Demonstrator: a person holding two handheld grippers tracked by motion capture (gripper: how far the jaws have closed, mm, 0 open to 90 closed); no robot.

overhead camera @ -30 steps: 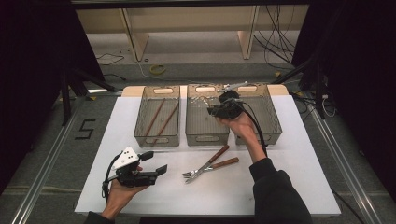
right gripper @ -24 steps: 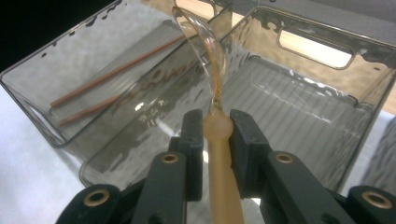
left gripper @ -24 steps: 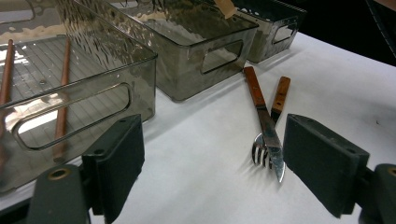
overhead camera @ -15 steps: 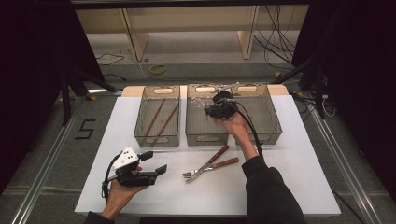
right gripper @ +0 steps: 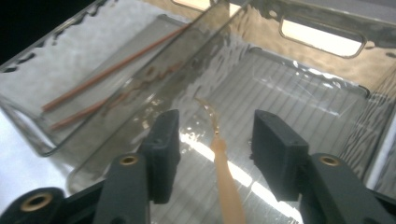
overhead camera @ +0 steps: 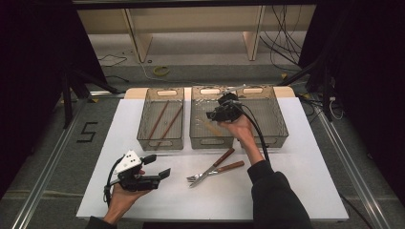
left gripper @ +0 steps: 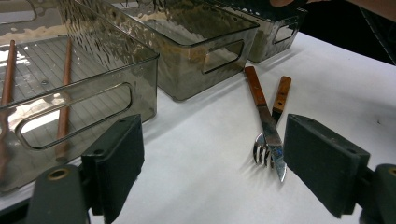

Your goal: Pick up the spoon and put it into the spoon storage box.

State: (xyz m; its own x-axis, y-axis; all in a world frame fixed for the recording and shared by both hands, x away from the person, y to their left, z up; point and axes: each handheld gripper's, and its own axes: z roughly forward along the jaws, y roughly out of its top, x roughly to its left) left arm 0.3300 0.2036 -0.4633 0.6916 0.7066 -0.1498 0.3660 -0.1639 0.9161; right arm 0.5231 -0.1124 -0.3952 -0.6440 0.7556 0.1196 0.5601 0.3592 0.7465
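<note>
My right gripper (overhead camera: 213,114) hangs over the middle clear bin (overhead camera: 211,140). Its jaws have just been opening and now stand open. A pale wooden utensil (right gripper: 227,179) lies on the bin floor below the gap of the right gripper (right gripper: 215,122), and the pads do not touch it. It shows in the high view as a pale strip (overhead camera: 210,127). My left gripper (overhead camera: 160,166) rests low at the near left of the white table, open and empty. Ahead of the left gripper (left gripper: 215,163) lie a wood-handled knife (left gripper: 261,107) and fork (left gripper: 280,95), crossed on the table (overhead camera: 215,168).
The left bin (overhead camera: 160,141) holds two brown chopsticks (overhead camera: 165,120). A third bin (overhead camera: 272,125) stands at the right behind my right hand. Cables and wooden legs lie on the floor beyond the table's far edge.
The right gripper's jaws have opened over the middle bin, and the pale utensil now lies free on the bin floor. The right hand shifted slightly. The left gripper stayed still.
</note>
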